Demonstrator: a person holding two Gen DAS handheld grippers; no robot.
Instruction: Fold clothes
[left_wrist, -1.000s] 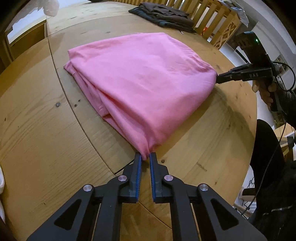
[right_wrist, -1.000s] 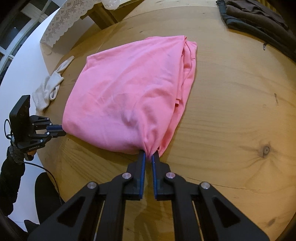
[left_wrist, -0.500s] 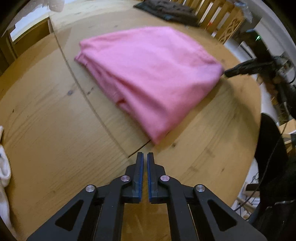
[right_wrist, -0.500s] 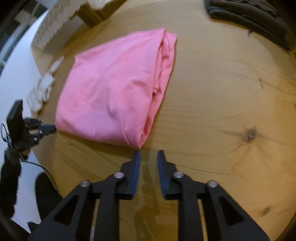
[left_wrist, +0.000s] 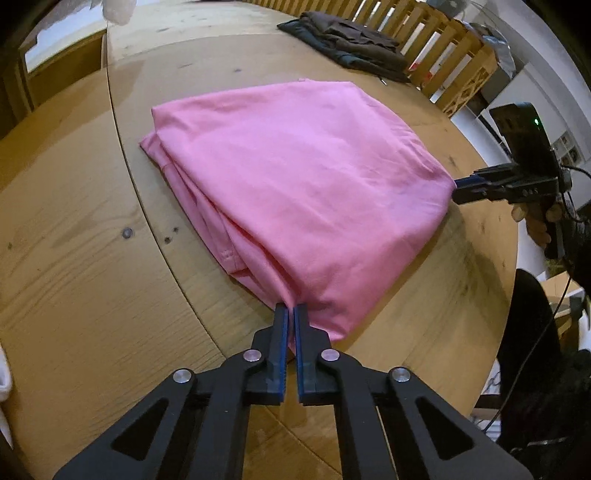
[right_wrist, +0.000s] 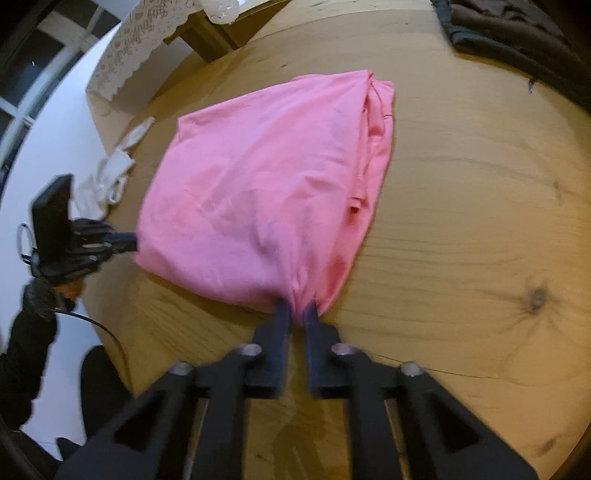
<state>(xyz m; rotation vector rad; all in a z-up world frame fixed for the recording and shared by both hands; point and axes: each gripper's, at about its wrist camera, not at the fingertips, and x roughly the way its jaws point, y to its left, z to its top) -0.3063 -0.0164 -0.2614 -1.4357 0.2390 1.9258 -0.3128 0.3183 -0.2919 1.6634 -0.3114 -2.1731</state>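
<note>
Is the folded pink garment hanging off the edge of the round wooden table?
No, the folded pink garment lies wholly on the round wooden table, with bare wood showing around it.

We find no legible text, label, brand, number or sign in either wrist view. The side of the right gripper (left_wrist: 456, 186), as seen from the left wrist view, carries a few pale marks, but they are too small and blurred for us to read.
</note>
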